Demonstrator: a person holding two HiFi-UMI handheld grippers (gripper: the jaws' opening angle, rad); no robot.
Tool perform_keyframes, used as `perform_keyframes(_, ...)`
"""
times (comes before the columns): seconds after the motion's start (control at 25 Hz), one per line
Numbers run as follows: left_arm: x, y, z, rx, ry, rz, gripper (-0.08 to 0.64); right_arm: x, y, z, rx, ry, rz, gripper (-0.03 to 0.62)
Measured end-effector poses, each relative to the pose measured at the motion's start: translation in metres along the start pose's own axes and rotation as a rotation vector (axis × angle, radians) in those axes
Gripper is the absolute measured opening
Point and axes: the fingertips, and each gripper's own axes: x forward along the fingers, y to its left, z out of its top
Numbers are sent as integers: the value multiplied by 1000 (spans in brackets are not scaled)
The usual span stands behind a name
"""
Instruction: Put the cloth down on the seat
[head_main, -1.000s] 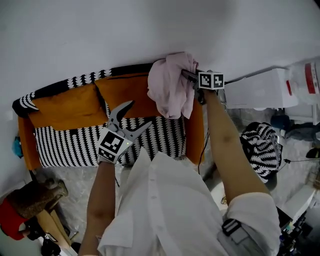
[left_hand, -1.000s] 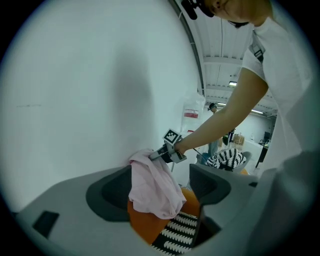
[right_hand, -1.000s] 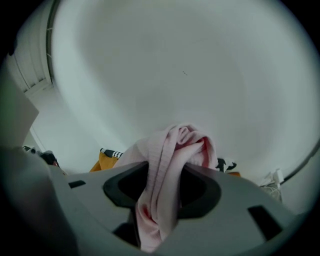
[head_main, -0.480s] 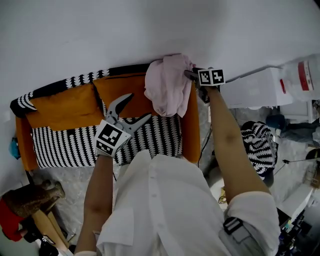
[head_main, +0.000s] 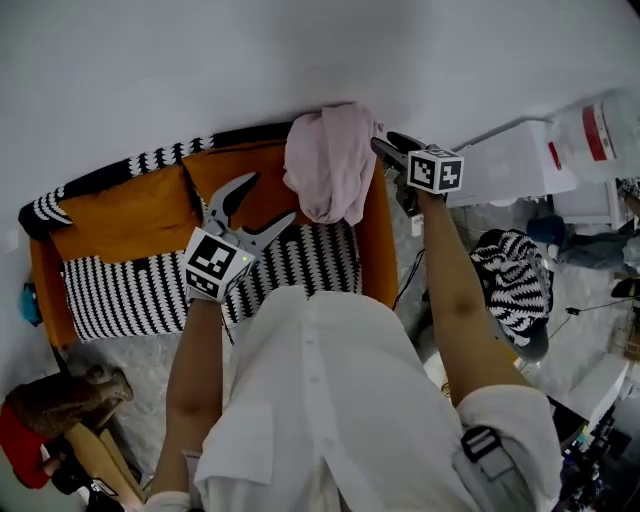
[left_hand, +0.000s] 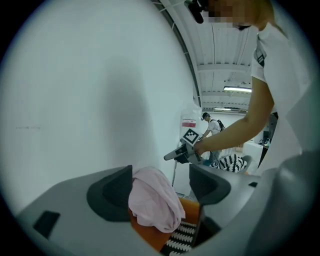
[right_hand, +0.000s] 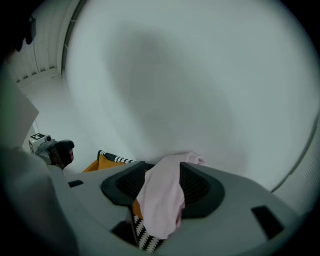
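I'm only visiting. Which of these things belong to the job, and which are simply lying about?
Part of the job:
- pink cloth, held up by the right claw
- striped seat of the orange sofa
- left claw, open and holding nothing

Just lying about:
- striped bundle on the floor
- white box
- brown bundle

White short-sleeved shirt (head_main: 330, 400); grey left tool (head_main: 272, 197), right tool (head_main: 377, 146); black-white marker cubes (head_main: 214, 265).

Head view — pink cloth (head_main: 325, 160) hides sofa (head_main: 130, 215) rear corner; shirt (head_main: 320, 400) covers seat's (head_main: 120, 295) front edge. Clutter (head_main: 55, 400) lower L cut off by frame, unident. Right gripper view — cloth partly masks pads (right_hand: 202, 187)
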Motion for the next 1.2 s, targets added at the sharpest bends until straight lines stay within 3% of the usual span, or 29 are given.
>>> perform_keyframes(0.28,-22,0,16,-16,-77,30,368,-47,66,-11,-42,-130,10,209)
perform_keyframes(0.52,-49,4,29,-14,-128,73,340,-80,119,-9,-144,-229,24,136)
perform_keyframes(0.76,-73,5,34,-23,-166,96,257,-109,138,-12,-155,-310,-14,29)
perform_keyframes(1.2,-107,22,60,86,-217,191,110,-154,174,0,-185,-429,-26,12)
